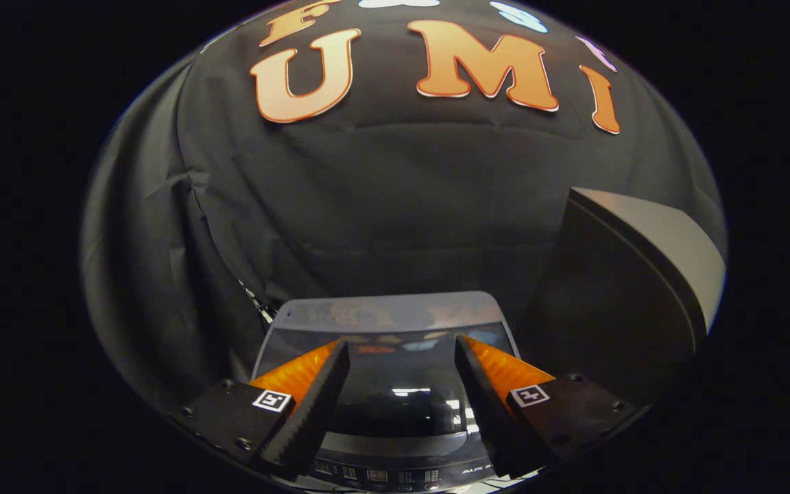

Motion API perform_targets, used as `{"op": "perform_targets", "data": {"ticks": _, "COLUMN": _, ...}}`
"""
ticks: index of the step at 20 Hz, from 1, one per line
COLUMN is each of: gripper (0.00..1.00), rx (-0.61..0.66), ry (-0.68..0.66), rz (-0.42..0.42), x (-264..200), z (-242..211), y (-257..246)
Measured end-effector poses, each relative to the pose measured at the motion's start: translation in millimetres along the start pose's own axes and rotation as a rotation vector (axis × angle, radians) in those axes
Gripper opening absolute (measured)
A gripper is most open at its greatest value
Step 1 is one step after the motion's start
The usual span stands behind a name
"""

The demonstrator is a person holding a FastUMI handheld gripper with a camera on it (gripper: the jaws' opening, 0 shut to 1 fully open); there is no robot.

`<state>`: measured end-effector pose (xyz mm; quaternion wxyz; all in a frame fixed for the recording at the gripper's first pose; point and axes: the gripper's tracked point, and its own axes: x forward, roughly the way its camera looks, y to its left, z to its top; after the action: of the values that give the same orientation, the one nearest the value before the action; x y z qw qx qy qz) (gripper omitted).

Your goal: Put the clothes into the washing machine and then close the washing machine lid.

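Looking down along the gripper (402, 360), fingers spread wide with nothing between them — hanging right above the washing machine (395, 439), whose glossy dark lid (388, 329) lies flat and shut, the control panel (395, 472) nearest the fingers. A big dark angled board (635, 274) stands just beside it — black cloth wall (381, 206) behind
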<state>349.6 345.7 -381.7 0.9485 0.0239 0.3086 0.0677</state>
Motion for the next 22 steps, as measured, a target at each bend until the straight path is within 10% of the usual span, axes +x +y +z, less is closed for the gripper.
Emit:
{"op": "perform_targets", "data": {"ticks": 10, "gripper": 0.99, "rx": 0.011, "ry": 0.16, "rz": 0.006, "x": 21.0, "z": -77.8, "y": 2.5}}
{"op": "perform_targets", "data": {"ticks": 22, "gripper": 0.98, "rx": 0.014, "ry": -0.109, "rz": 0.035, "x": -91.3, "z": 45.8, "y": -11.3}}
